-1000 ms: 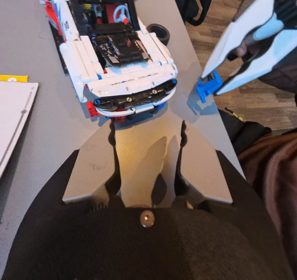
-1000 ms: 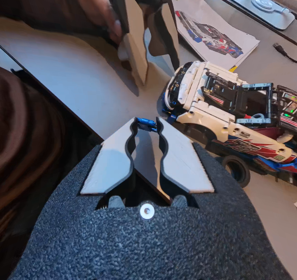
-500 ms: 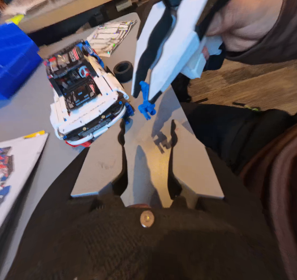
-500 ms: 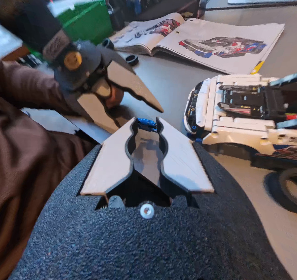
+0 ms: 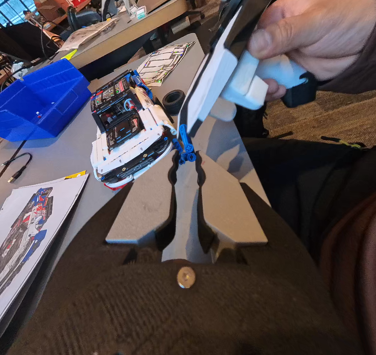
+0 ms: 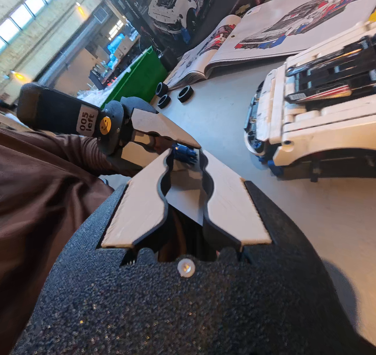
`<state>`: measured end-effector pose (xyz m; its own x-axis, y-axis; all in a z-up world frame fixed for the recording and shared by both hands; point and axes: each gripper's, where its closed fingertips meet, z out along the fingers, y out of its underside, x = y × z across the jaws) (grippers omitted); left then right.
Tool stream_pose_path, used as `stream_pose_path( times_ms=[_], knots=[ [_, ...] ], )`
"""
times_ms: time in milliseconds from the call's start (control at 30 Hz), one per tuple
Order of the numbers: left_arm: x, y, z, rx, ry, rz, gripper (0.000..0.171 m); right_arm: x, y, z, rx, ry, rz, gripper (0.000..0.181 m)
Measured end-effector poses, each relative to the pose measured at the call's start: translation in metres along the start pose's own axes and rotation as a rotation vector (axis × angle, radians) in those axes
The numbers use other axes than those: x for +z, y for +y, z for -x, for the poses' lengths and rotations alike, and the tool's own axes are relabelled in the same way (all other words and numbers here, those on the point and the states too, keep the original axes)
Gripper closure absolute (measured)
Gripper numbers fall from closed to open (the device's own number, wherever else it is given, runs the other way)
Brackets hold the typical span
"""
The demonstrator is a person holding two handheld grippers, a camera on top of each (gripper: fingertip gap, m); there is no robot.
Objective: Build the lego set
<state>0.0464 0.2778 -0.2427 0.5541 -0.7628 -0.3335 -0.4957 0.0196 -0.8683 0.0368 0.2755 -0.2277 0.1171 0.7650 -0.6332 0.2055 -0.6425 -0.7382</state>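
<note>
The small blue lego piece (image 5: 185,146) (image 6: 184,154) is hanging in the air just beside the front corner of the white lego car (image 5: 127,135) (image 6: 311,121), above the grey counter (image 5: 50,158) (image 6: 213,113). The right tongs (image 5: 184,130) (image 6: 184,153) are clamping its upper end. The left tongs (image 5: 186,155) (image 6: 194,144) are standing parted around its lower end, not gripping it. A loose black tyre (image 5: 174,103) is lying beside the car, an instruction booklet (image 5: 30,219) (image 6: 254,31) nearby and a blue bin (image 5: 36,105) farther back.
</note>
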Motion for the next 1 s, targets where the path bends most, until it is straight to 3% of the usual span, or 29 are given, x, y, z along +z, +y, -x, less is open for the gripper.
stream_pose_path(
  times_ms=[100, 200, 233, 333, 400, 467, 567, 633, 733, 833, 933, 1000],
  knots=[
    [-0.002, 0.003, 0.004, -0.019, -0.009, 0.006, 0.159, -0.035, -0.014, -0.026, -0.125, 0.176, 0.001, 0.153],
    [-0.005, 0.005, 0.006, -0.012, -0.021, 0.011, 0.159, -0.091, -0.026, -0.096, -0.384, 0.61, 0.135, 0.152],
    [-0.005, 0.006, 0.007, -0.006, -0.025, 0.017, 0.159, -0.099, -0.023, -0.113, -0.424, 0.687, 0.217, 0.149],
    [-0.008, 0.011, 0.01, 0.011, -0.053, 0.037, 0.159, -0.093, -0.006, -0.138, -0.489, 0.742, 0.412, 0.155],
    [-0.014, 0.013, 0.011, 0.01, -0.06, 0.037, 0.159, -0.091, -0.006, -0.145, -0.57, 0.791, 0.463, 0.171],
    [-0.025, 0.017, 0.009, 0.007, -0.064, 0.037, 0.159, -0.092, -0.002, -0.142, -0.56, 0.794, 0.509, 0.173],
    [-0.046, 0.023, 0.006, 0.012, -0.07, 0.034, 0.159, -0.099, -0.011, -0.12, -0.578, 0.807, 0.483, 0.174],
    [-0.061, 0.024, 0.0, 0.01, -0.058, 0.009, 0.159, -0.09, -0.031, -0.085, -0.616, 0.76, 0.42, 0.174],
    [-0.078, 0.012, -0.016, 0.029, -0.001, -0.084, 0.159, -0.035, -0.063, -0.02, -0.701, 0.563, 0.378, 0.173],
    [-0.094, -0.006, -0.037, 0.06, 0.096, -0.192, 0.159, 0.053, -0.077, 0.026, -0.793, 0.355, 0.443, 0.173],
    [-0.112, -0.015, -0.054, 0.061, 0.196, -0.276, 0.159, 0.154, -0.066, 0.045, -0.889, 0.202, 0.536, 0.173],
    [-0.126, -0.017, -0.054, 0.052, 0.217, -0.304, 0.159, 0.216, -0.038, 0.064, -0.933, 0.051, 0.618, 0.173]
  ],
)
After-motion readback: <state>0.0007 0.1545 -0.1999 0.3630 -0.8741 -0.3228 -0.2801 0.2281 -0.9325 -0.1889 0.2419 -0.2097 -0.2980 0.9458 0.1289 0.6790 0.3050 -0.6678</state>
